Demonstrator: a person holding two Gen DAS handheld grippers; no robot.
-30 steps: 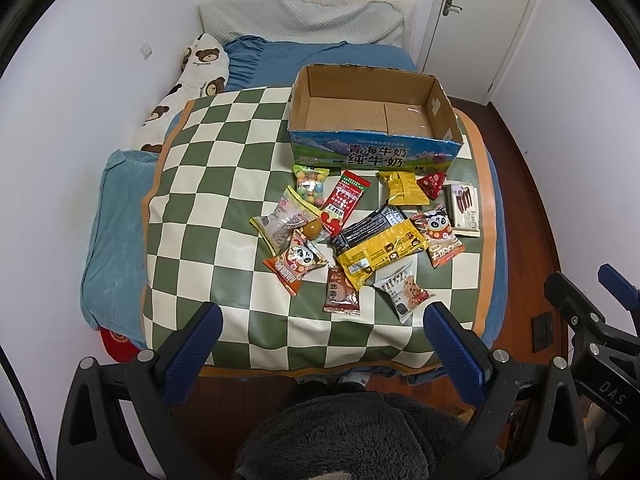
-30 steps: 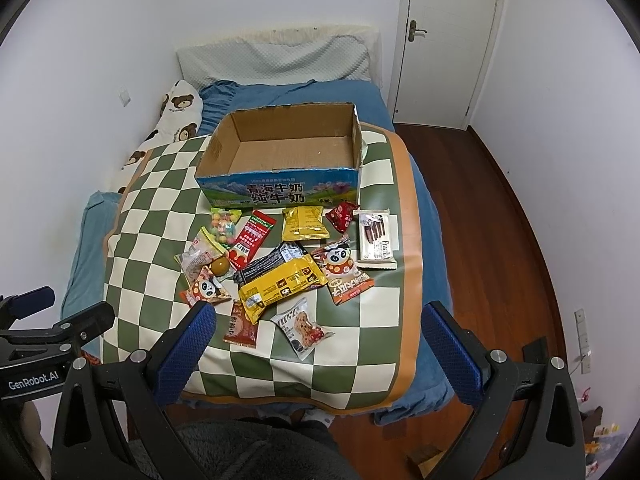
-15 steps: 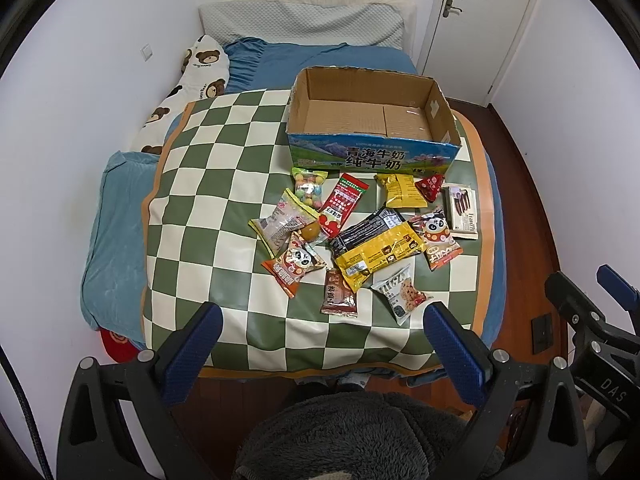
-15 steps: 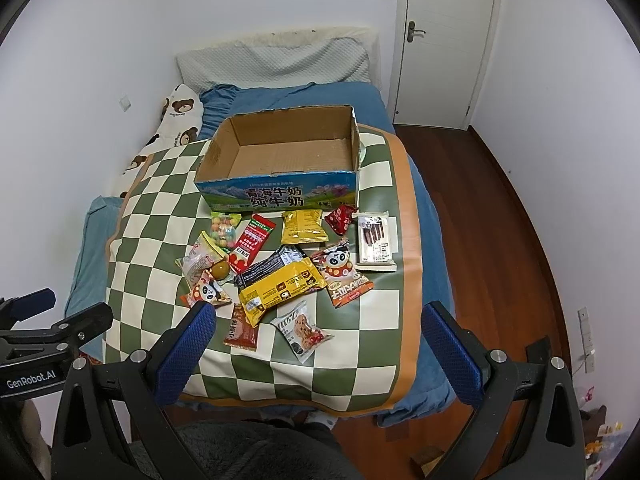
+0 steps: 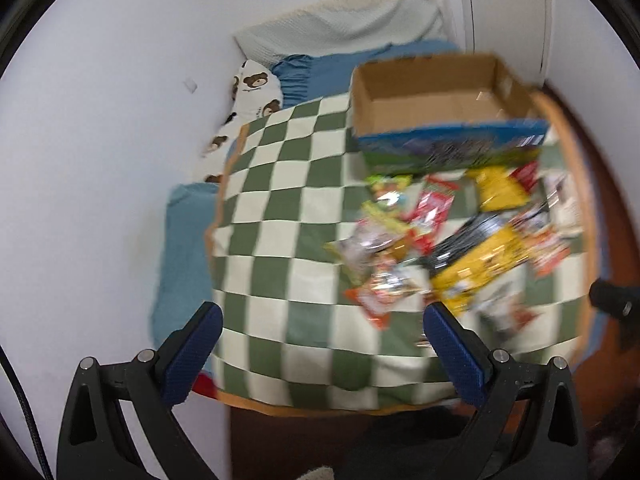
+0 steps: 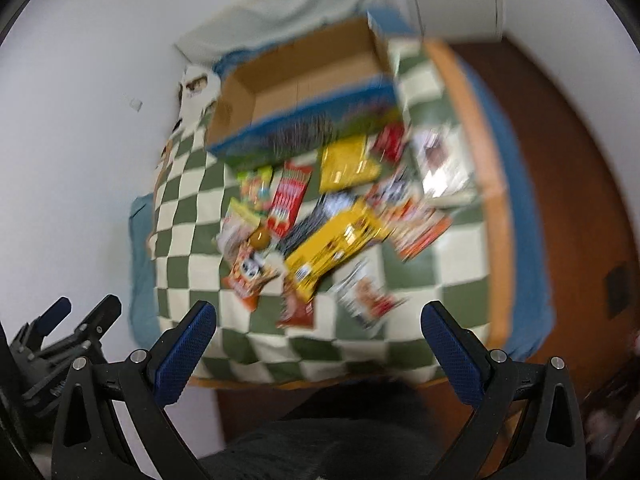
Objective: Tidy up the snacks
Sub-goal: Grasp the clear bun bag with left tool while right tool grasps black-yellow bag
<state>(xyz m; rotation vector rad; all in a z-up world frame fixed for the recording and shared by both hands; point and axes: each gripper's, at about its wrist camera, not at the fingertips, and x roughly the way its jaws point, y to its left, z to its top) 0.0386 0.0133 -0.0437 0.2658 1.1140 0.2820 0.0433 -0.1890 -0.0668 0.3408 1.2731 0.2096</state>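
Cardboard box (image 5: 436, 100) sits open-topped behind the snack packets (image 6: 332, 228) – ready to fill; your left gripper (image 5: 320, 344) and right gripper (image 6: 318, 340) gape wide, empty.

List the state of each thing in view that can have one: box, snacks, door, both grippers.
cardboard box: open at the top, empty, upright on the mat
snack packets: loose on the checkered mat, outside the box
door: shut
left gripper: open, holding nothing
right gripper: open, holding nothing
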